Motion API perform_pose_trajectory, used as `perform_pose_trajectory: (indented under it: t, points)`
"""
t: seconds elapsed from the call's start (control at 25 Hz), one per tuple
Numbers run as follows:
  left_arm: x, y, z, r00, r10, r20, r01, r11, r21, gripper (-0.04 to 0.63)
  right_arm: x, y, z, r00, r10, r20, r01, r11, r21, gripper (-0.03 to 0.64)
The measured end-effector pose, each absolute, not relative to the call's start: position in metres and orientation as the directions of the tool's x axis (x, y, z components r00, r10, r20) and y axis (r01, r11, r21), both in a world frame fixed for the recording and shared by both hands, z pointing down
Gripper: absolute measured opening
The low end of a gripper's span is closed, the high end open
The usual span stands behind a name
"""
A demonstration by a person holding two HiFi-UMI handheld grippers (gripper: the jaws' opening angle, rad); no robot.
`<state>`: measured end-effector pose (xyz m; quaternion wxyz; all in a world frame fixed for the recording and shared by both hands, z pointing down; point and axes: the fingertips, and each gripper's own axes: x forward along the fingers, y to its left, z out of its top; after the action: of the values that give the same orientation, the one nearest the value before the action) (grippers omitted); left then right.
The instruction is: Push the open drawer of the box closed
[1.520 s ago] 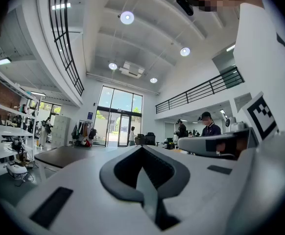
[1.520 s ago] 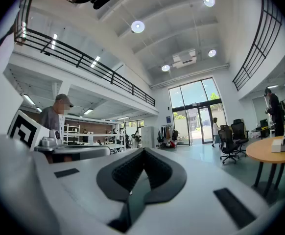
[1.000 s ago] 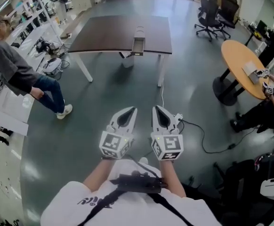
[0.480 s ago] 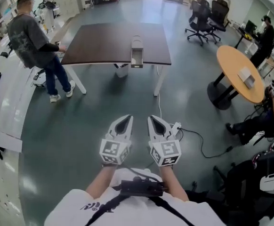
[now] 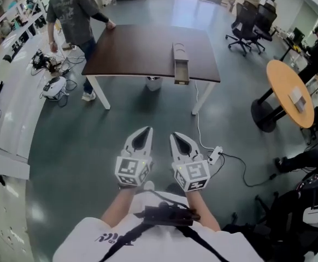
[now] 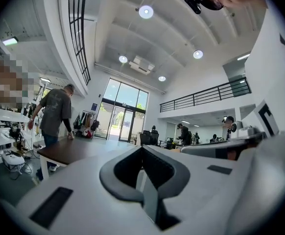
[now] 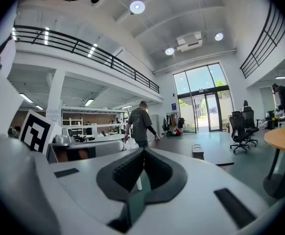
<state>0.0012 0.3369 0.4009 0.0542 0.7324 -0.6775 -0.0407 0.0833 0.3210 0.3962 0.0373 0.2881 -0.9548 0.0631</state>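
The drawer (image 5: 181,75) juts from the box (image 5: 179,53) over the table's (image 5: 137,48) near edge, well ahead; right gripper (image 5: 176,136) slightly nearer than left gripper (image 5: 145,129); both pressed together, empty.

Your left tool (image 5: 147,130) and right tool (image 5: 175,136) look like smooth matt white plastic with dark ribbed pads (image 7: 125,173), the tabletop (image 5: 142,48) dark and matt, the box (image 5: 180,59) perhaps grey metal, the floor (image 5: 71,162) glossy.

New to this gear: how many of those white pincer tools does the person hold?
2: the left gripper and the right gripper, side by side low in the head view, both shut and empty. No others seem hidden.
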Motion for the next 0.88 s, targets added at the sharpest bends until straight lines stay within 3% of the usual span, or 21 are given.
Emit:
perform_pose_trajectory:
  t: [0.4,0.88]
  points:
    - [0.002,0.266,0.433,0.196,-0.978,0.067,-0.967,-0.182,0.180,0.011,0.072,0.254,0.415,-0.805,-0.582,0.114,-0.593,0.790,-0.158,0.006]
    - [0.015,0.064,0.400,0.246,-0.968,0.040,-0.965,-0.242,0.100,0.011,0.085,0.042,0.377,-0.780,-0.626,0.020,-0.621,0.770,-0.147,0.006]
